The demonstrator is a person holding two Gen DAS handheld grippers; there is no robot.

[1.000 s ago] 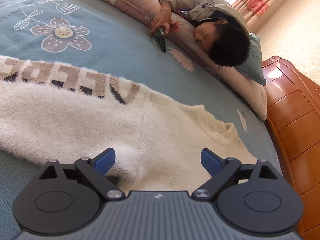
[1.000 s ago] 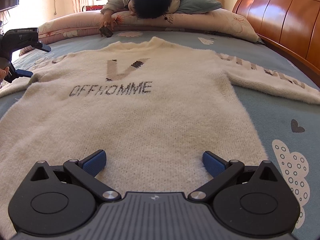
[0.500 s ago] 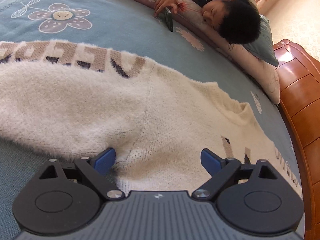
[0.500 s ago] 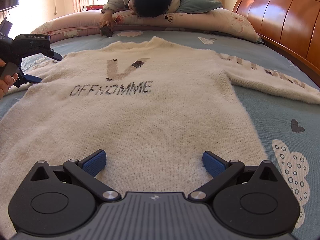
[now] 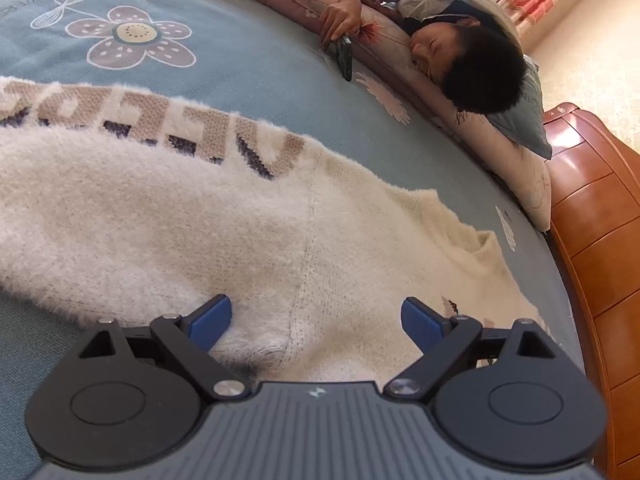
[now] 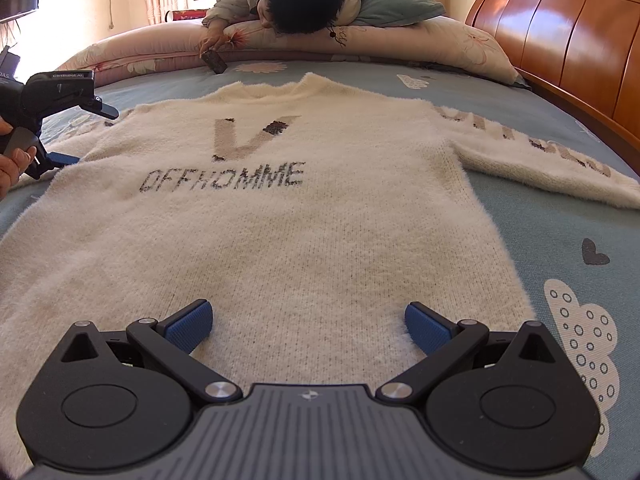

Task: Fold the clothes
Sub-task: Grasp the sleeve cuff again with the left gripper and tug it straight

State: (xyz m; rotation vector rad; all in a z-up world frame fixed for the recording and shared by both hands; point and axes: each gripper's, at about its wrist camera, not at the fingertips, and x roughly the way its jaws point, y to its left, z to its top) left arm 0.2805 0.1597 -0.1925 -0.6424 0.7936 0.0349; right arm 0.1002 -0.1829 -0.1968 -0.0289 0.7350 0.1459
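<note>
The wide-open, empty left tool (image 5: 316, 322) hovers over the armpit of the fluffy cream knitted sweater (image 5: 240, 240), its sleeve stretching toward the frame's left.

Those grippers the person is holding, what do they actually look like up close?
Each is the same build. The right gripper has a grey ribbed body bearing a small pale emblem, two round black discs at its sides, black link arms with silver pivot bolts, and blue textured pads. The left gripper matches it; seen from the right wrist view, its black housing carries small white lettering.
</note>
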